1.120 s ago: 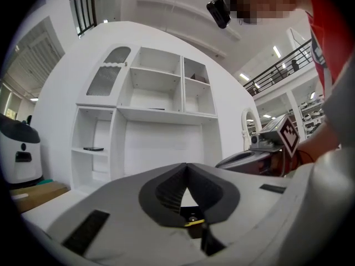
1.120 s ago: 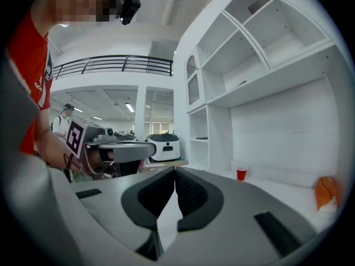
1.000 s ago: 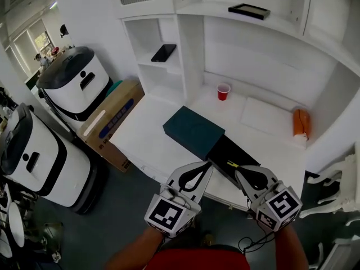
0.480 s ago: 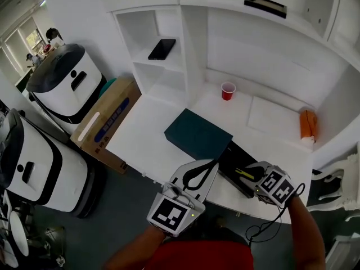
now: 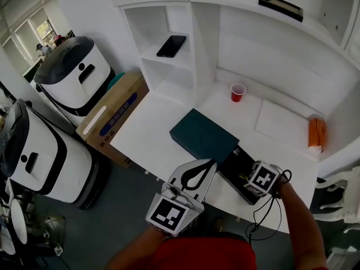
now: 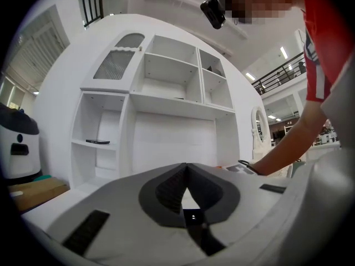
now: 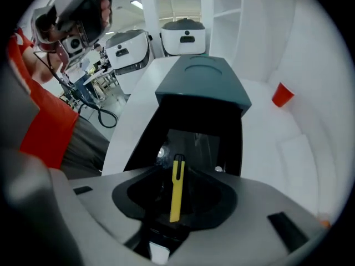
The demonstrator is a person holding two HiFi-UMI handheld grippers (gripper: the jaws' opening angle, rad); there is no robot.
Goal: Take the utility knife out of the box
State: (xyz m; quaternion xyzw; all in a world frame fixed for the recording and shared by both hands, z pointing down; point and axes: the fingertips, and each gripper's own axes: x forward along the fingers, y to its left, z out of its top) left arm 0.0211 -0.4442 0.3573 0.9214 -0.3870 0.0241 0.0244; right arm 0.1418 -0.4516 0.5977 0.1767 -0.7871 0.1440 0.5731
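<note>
A dark teal box point(image 5: 203, 135) lies on the white table point(image 5: 152, 134), and its black inner tray point(image 5: 236, 163) is slid out toward me. In the tray lies the yellow utility knife point(image 7: 176, 184). My right gripper point(image 7: 177, 175) points steeply down over the tray, and its jaws are opening with the knife in the gap between them; the pads do not press on it. In the head view only the right gripper's marker cube point(image 5: 262, 178) shows over the tray. My left gripper point(image 5: 206, 164) is held level just left of the tray, shut and empty.
A red cup point(image 5: 238, 92), a white mat point(image 5: 279, 125) and an orange object point(image 5: 316, 134) sit at the back of the table. A phone point(image 5: 171, 46) lies on a shelf. A cardboard box point(image 5: 109, 117) and two white machines point(image 5: 73, 77) stand on the floor to the left.
My right gripper tipped from nearly level to steeply down and sank over the black tray. The left gripper shifted slightly toward the table.
</note>
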